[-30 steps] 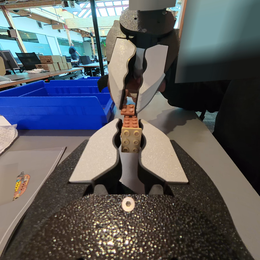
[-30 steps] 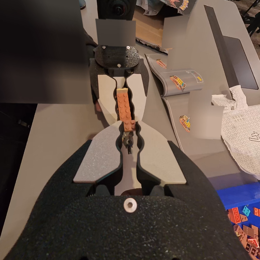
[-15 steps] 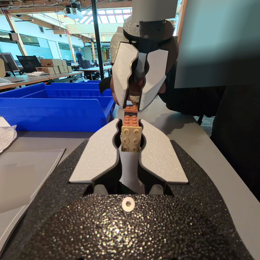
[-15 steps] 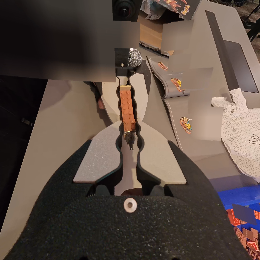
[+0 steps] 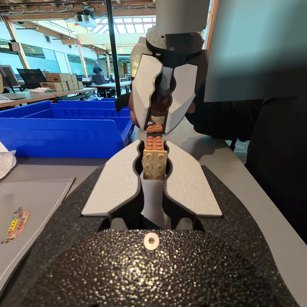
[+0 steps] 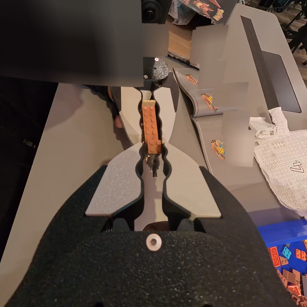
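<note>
My left gripper is shut on a brick assembly held above the grey table. The assembly is a tan plate at the near end with a long orange-brown plate running forward. The long plate also shows in the right wrist view. My right gripper faces it tip to tip. A small orange-brown plate with a dark grey piece under it sits at the long plate's end. It stands between the right pads, with a narrow gap on each side. From the left wrist view this small plate is slightly tilted.
Blue bins stand at the left. One blue bin holds several loose bricks. An open instruction booklet and a white perforated paper bag lie on the table. A person's dark sleeve fills the right side. The grippers are tip to tip, or close to it.
The right gripper carried the small plate onto the end of the long plate, then its pads spread slightly off it. The left gripper kept its hold and barely moved.
</note>
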Demonstrator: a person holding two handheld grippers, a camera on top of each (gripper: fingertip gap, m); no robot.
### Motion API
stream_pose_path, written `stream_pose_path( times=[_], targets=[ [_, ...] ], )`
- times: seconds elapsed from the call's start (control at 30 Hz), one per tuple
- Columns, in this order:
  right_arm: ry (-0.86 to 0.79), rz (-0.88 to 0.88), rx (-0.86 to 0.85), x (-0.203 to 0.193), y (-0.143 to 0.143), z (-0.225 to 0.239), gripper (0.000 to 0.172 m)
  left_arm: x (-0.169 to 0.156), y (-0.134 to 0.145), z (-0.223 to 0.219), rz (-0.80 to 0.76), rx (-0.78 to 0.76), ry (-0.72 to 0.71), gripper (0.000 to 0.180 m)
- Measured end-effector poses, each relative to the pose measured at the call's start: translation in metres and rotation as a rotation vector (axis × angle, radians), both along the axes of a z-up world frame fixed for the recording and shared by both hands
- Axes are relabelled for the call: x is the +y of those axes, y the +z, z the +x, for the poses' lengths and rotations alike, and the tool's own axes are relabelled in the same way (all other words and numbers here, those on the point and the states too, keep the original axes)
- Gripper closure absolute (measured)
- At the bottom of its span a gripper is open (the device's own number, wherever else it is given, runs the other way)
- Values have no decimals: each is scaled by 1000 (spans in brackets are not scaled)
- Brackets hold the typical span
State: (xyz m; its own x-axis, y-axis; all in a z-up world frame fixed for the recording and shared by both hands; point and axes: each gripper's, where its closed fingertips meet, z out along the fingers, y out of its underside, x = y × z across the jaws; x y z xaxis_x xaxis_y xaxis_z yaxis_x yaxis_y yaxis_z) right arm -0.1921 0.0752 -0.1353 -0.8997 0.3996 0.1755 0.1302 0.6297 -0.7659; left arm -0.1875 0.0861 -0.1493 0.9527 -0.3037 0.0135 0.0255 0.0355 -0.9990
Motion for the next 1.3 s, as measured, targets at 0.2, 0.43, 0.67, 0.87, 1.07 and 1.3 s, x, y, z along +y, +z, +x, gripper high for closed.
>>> stream_pose_path(
  times=[0.2,0.43,0.67,0.87,1.07,1.3],
  targets=[
    [13,22,36,-1,-1,1,144,-1,2,-2,10,-30,-4,159],
    [14,19,87,-3,4,1,144,-1,3,-4,12,-49,2,159],
    [20,38,191,-2,10,-1,146,-1,4,-4,13,-61,-3,159],
    [19,34,182,-2,9,-1,152,-1,3,-2,8,-46,-10,159],
    [49,24,147,0,6,2,157,-1,2,0,6,-41,-23,159],
    [55,28,155,0,5,2,157,-2,2,1,5,-41,-32,159]
  ],
)
